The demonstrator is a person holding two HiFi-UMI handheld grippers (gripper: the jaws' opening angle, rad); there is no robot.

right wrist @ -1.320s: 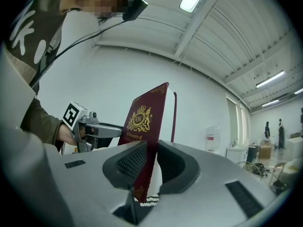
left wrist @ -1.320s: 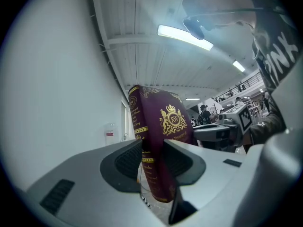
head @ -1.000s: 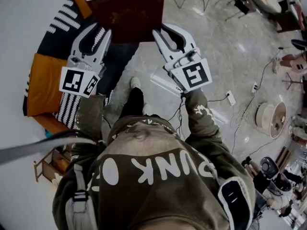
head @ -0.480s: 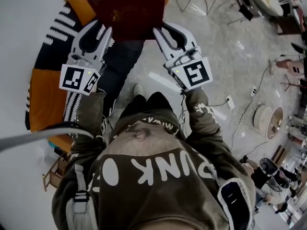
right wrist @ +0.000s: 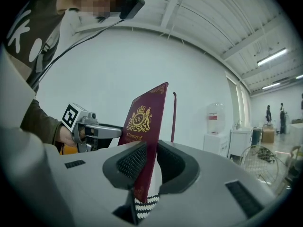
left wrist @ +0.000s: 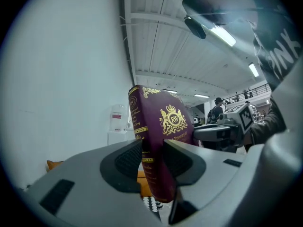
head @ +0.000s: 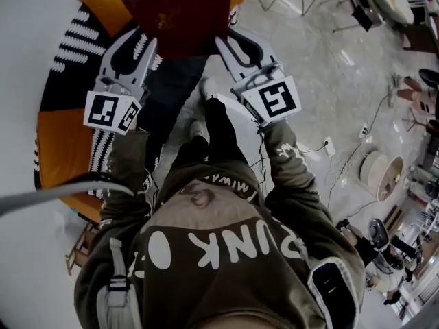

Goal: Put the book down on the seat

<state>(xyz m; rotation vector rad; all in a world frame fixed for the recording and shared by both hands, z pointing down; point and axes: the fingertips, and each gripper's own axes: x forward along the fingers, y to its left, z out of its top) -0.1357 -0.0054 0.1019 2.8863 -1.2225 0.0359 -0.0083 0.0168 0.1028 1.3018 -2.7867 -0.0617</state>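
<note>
Book [head: 180,19], maroon with gold crest, top centre of head view, held at both sides. Left gripper [head: 140,45] jaws clamped on spine edge; right gripper [head: 230,45] jaws clamped on opposite, page edge. Book over orange, black and striped seat [head: 65,136] at upper left; contact with seat not discernible.

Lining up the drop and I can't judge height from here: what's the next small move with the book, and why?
Probably lower both grippers together, jaws clamped. The left gripper and right gripper each grip an edge of the maroon book, which hangs above the orange-and-striped seat. In the gripper views its lower edge shows no contact, so releasing now would likely drop it.
</note>
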